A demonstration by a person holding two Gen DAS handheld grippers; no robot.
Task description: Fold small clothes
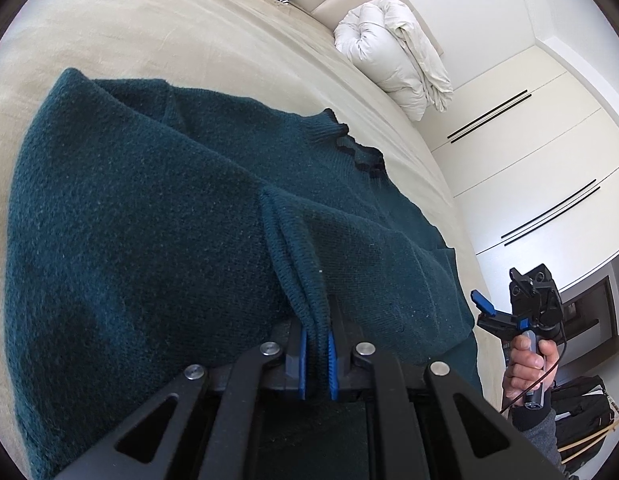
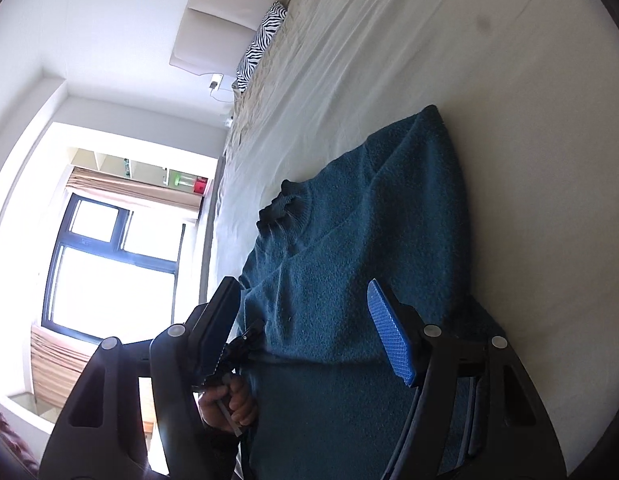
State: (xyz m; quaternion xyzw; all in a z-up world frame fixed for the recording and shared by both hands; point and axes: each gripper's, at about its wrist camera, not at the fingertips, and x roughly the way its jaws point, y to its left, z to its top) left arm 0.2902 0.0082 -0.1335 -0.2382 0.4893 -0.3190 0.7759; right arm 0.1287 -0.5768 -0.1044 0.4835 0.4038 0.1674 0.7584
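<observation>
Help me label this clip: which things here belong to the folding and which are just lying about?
In the job:
- teal sweater
- left gripper, shut on its ribbed edge
- right gripper, open

Lying about:
- white duvet
- zebra pillow
- backpack

No text, label, brand, number or sign can be read in either view; the teal sweater (image 1: 157, 216) shows no legible tag, and nothing on the black backpack (image 1: 581, 416) at the edge of the left wrist view can be made out
</observation>
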